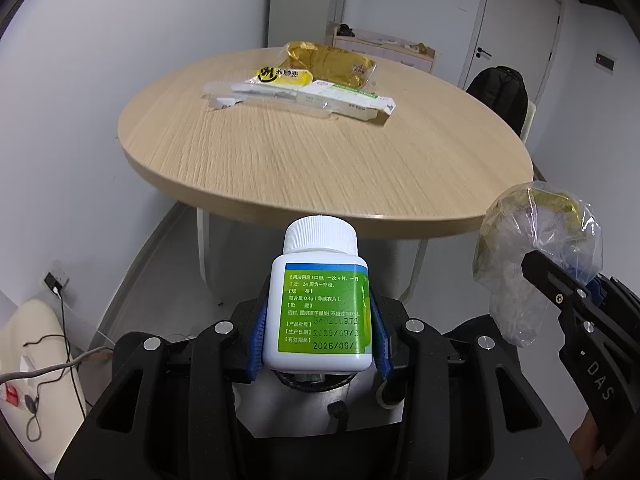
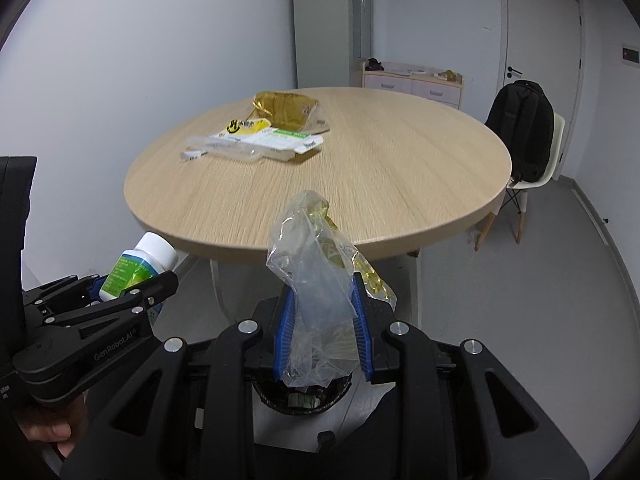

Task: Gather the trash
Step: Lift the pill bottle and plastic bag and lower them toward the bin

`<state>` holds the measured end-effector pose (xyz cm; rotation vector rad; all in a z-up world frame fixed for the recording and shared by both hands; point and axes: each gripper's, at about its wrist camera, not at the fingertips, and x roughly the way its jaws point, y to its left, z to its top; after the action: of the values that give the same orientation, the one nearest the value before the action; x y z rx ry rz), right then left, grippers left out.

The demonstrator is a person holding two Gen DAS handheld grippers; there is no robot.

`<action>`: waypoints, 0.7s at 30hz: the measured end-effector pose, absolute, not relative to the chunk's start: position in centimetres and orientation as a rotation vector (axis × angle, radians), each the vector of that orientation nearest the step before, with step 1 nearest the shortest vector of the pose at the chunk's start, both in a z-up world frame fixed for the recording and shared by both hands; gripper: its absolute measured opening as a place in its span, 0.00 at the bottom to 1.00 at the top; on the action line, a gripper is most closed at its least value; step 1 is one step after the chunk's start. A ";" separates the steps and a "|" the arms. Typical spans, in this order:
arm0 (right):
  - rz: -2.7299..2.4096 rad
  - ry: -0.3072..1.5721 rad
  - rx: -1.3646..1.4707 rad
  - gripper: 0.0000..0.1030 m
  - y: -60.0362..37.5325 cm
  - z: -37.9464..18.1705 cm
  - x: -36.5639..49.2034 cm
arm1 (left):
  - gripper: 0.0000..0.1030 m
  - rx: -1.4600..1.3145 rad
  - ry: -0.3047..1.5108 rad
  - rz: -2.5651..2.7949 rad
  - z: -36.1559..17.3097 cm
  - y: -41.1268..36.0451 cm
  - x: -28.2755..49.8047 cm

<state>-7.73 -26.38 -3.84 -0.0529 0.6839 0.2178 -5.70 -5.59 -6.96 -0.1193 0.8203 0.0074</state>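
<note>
My left gripper [image 1: 318,326] is shut on a white pill bottle [image 1: 320,300] with a green label and a ribbed white cap; the bottle [image 2: 136,266] also shows at the left of the right wrist view. My right gripper [image 2: 322,326] is shut on a crumpled clear plastic wrapper [image 2: 316,280] with gold foil inside, seen too as the wrapper [image 1: 532,248] at the right of the left wrist view. Both grippers hover in front of the round wooden table [image 1: 320,152], above a dark-lined bin [image 2: 304,396] on the floor. More wrappers and a flat box [image 1: 304,80] lie on the table's far side.
A black backpack [image 2: 520,132] sits on a white chair at the right. A low cabinet [image 2: 412,80] stands against the back wall beside a closed door. Cables and a wall socket [image 1: 54,280] are at the lower left, near a cream object.
</note>
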 end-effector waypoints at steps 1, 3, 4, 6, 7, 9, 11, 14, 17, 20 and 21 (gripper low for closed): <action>0.216 0.687 -0.055 0.25 -26.4 -4.1 -7.9 | 0.40 -0.119 0.822 0.007 -7.1 -5.6 -5.9; 0.212 0.692 -0.059 0.25 -26.4 -4.6 -8.2 | 0.40 -0.115 0.828 0.007 -7.5 -5.7 -6.2; 0.211 0.695 -0.060 0.25 -26.4 -4.9 -8.4 | 0.40 -0.114 0.829 0.007 -7.7 -5.6 -6.3; 0.210 0.702 -0.059 0.25 -26.4 -5.4 -8.7 | 0.40 -0.119 0.833 0.002 -8.1 -5.5 -6.6; 0.209 0.704 -0.059 0.25 -26.4 -5.6 -8.8 | 0.40 -0.117 0.835 0.000 -8.3 -5.5 -6.6; 0.209 0.712 -0.062 0.25 -26.2 -6.3 -9.0 | 0.40 -0.117 0.839 0.002 -8.8 -5.4 -6.8; 0.207 0.718 -0.065 0.25 -26.1 -6.8 -9.1 | 0.40 -0.115 0.846 -0.003 -9.3 -5.4 -6.8; 0.215 0.732 -0.071 0.25 -25.9 -7.6 -9.1 | 0.40 -0.124 0.864 -0.025 -10.3 -5.2 -6.6; 0.215 0.743 -0.077 0.25 -25.6 -8.5 -8.7 | 0.40 -0.124 0.884 -0.018 -11.7 -5.0 -6.1; 0.216 0.750 -0.084 0.25 -25.4 -9.7 -8.1 | 0.40 -0.123 0.898 -0.011 -13.1 -4.7 -5.6; 0.215 0.758 -0.085 0.25 -25.3 -10.2 -7.7 | 0.40 -0.122 0.902 -0.008 -13.4 -4.7 -5.5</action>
<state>-7.70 -25.33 -10.22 -0.0845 0.7583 0.2153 -5.54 -4.68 -13.44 -0.1218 0.9017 -0.0076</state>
